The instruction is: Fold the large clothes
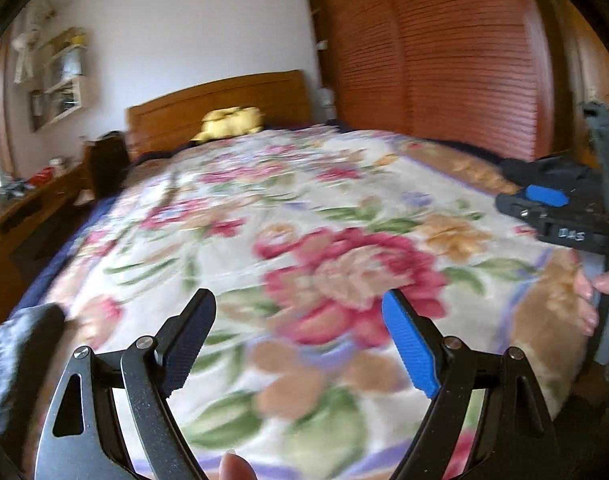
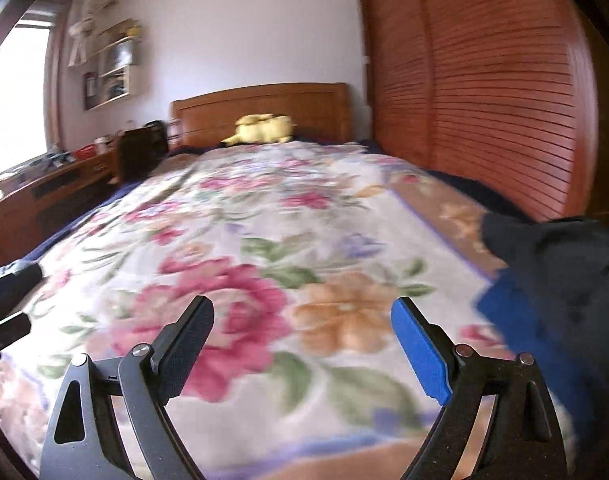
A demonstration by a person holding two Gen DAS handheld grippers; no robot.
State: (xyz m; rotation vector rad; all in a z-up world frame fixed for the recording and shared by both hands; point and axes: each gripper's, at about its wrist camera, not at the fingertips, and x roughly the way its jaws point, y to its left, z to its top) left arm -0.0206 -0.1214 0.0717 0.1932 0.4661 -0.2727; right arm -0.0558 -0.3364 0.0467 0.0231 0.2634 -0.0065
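I read my left gripper (image 1: 298, 308) and right gripper (image 2: 302, 316) both spread wide and empty above the floral blanket (image 1: 304, 216), with the dark garment (image 2: 564, 264) bunched at the blanket's right edge, beside the right gripper, not touching its blue pad (image 2: 420, 352).

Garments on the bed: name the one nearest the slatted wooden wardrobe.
The black-and-blue cloth garment, at right beside the wardrobe; the mottled grey garment lies far left.
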